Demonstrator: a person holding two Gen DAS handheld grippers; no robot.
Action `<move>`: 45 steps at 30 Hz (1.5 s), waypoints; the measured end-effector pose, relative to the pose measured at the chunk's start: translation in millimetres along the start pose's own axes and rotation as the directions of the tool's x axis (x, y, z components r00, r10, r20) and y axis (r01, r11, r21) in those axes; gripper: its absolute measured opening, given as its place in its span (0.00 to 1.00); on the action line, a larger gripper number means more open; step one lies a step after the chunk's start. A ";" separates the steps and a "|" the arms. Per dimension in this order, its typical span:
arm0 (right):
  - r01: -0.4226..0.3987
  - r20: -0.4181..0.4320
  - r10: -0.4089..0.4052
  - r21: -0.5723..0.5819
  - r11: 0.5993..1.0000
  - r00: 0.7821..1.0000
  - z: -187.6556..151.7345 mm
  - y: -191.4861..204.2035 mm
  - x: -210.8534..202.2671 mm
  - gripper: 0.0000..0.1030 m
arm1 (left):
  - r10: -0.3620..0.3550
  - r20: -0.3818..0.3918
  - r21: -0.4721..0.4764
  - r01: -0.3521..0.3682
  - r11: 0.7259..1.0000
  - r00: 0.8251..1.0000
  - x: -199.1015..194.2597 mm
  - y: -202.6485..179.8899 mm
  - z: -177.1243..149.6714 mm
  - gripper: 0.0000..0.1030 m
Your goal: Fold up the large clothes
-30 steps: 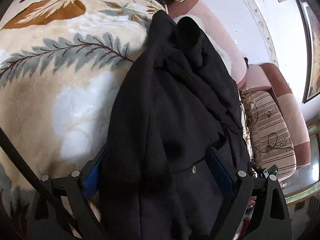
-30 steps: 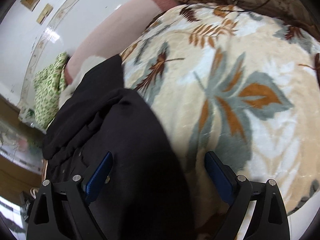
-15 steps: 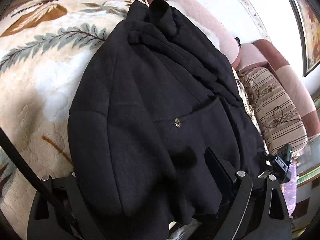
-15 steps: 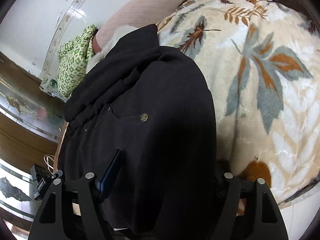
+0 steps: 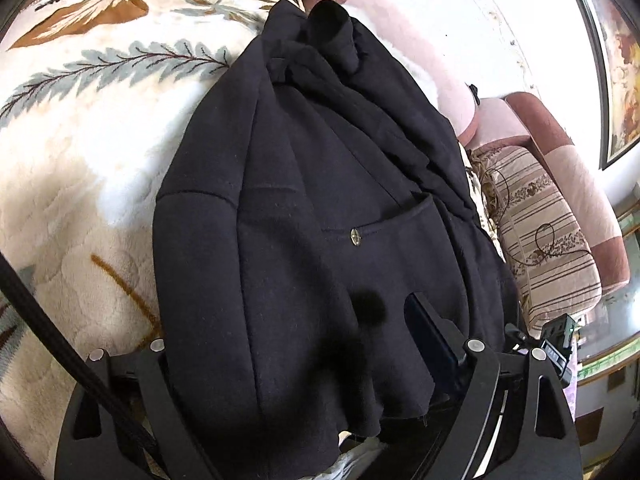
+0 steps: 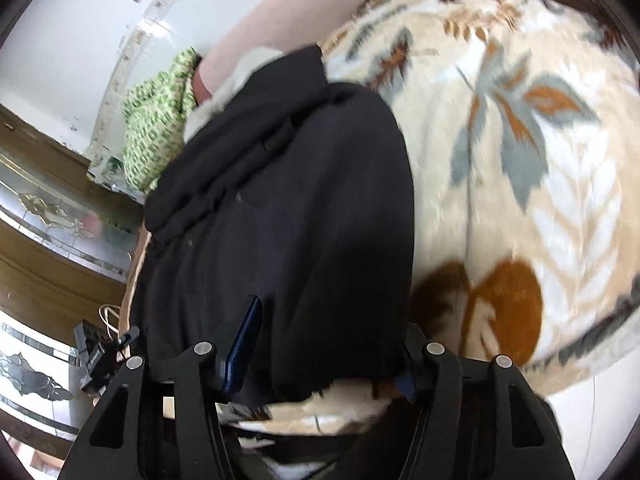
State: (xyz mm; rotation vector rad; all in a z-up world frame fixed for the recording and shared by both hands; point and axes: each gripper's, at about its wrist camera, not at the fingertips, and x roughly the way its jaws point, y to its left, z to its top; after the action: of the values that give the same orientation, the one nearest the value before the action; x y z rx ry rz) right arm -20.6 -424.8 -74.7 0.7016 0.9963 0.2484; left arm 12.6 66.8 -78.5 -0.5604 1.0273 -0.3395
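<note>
black coat (image 5: 320,208) lying on leaf blanket (image 5: 80,140) | left gripper (image 5: 304,360) + right gripper (image 6: 320,356) both closing astride near hem, grip unconfirmed | pinch all layers before lifting

A plush cream blanket (image 5: 72,184) printed with grey-green and rust-brown leaves covers the supporting surface, which looks like a sofa or bed; its pink padded back (image 5: 424,68) runs along the far side. Directly on the blanket lies a black garment (image 5: 320,208), bunched and partly folded, reaching from the near edge to the far side, with a small metal button on a front pocket. In the left wrist view, bare blanket spreads to its left. A green-and-white patterned cloth (image 6: 156,132) sits at the far edge, by the padded back.
</note>
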 end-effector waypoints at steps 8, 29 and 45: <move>0.059 0.054 -0.061 0.032 0.998 0.997 -7.7 -1.2 6.9 0.63 | 0.034 0.035 0.000 -0.034 0.999 0.999 -7.0 -11.7 -4.0 0.83; 0.085 0.216 -0.049 -0.163 0.983 0.975 59.6 109.9 -41.8 0.14 | 0.062 0.158 0.016 -0.065 0.998 0.985 -71.0 -59.5 47.9 0.18; 0.172 0.245 -0.135 -0.139 0.975 0.960 239.2 165.1 39.4 0.14 | 0.160 0.157 -0.067 -0.151 0.986 0.975 1.3 -83.4 246.8 0.18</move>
State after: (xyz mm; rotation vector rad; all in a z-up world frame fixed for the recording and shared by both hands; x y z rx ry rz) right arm 219.8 -382.0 87.9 0.4912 0.7907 0.1039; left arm 228.5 67.1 67.1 -0.5440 0.9182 -0.1251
